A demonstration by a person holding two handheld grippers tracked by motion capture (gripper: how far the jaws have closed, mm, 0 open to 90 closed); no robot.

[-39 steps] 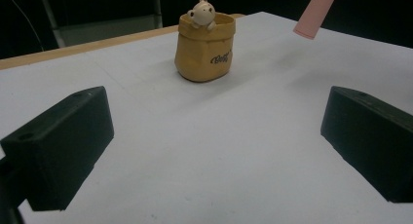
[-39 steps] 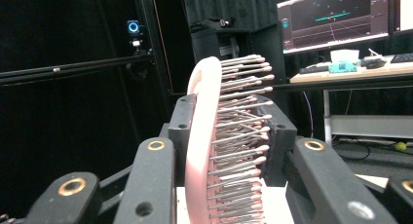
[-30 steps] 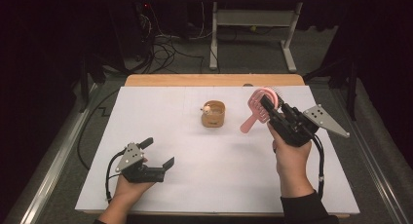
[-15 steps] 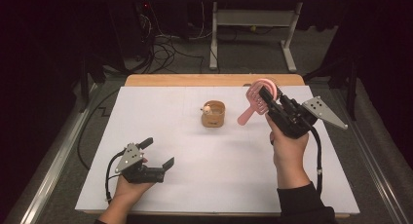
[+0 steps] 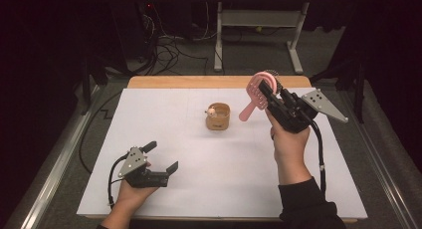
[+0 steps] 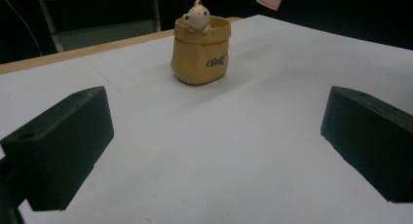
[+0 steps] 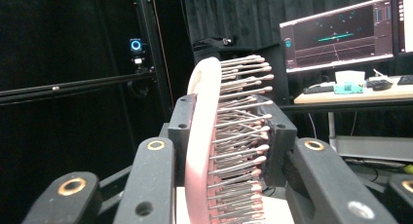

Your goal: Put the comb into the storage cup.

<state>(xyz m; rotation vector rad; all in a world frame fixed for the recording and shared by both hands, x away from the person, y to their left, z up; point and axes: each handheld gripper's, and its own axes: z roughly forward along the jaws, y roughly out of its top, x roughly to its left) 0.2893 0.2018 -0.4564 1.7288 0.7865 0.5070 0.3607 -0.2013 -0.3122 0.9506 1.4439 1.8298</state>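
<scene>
So from where I'm standing, the right gripper (image 5: pixel 266 89) has a pink hairbrush (image 5: pixel 255 93) clamped by its head, jaws squeezed in on both sides of it, bristles poking out past the pad on one side. It's held up off the white table (image 5: pixel 199 189), with the handle hanging down and forward of the jaws, pointing toward the little tan cup (image 5: pixel 218 117) with the bear figure (image 6: pixel 197 14) peeking over the rim. The cup sits a bit to the left of and below the brush handle, not touching it.

The left gripper (image 5: pixel 159 158) is just parked low near the front edge of the table, jaws wide apart, nothing between them. From its own camera the cup is straight ahead, well apart, between the lines of the two jaws.

My read: we're mid-carry, brush picked up and being brought over to the cup. Looks like the plan is to drop it in handle first. Next bit would need the handle tip lined up right over the cup's opening, then lowered in before letting go. The cup looks light and the bear takes up part of the rim, so a sideways nudge could tip it. Left gripper might want to steady it.
</scene>
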